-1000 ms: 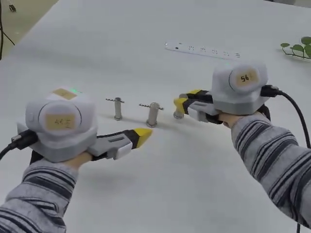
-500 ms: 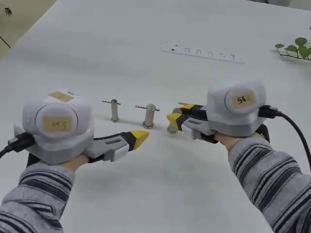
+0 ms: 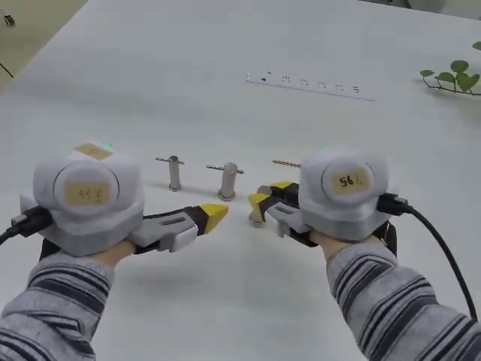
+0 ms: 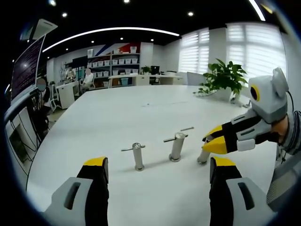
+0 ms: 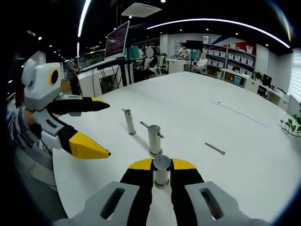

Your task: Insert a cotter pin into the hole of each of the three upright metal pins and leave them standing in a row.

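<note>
Three metal pins (image 5: 129, 121) (image 5: 154, 139) (image 5: 161, 170), two with cotter pins (image 5: 145, 125) (image 5: 125, 111); one loose cotter pin (image 5: 215, 148).

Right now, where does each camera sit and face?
Head view: headset, down onto the workbench; striped sleeves, left gripper, right gripper show.
Left gripper view: behind its open jaws, facing the middle metal pin; right gripper at right.
Right gripper view: behind jaws shut on the third metal pin; left gripper at left.
Shared: loose cotter pin.

Open-plan office/lab: big white table (image 3: 225, 301) with a power strip (image 3: 310, 84) upper centre in the head view, shelving with bins (image 4: 113, 68) upper left and window blinds (image 4: 256, 47) upper right in the left gripper view, monitor (image 5: 117, 40) upper left in the right gripper view.
</note>
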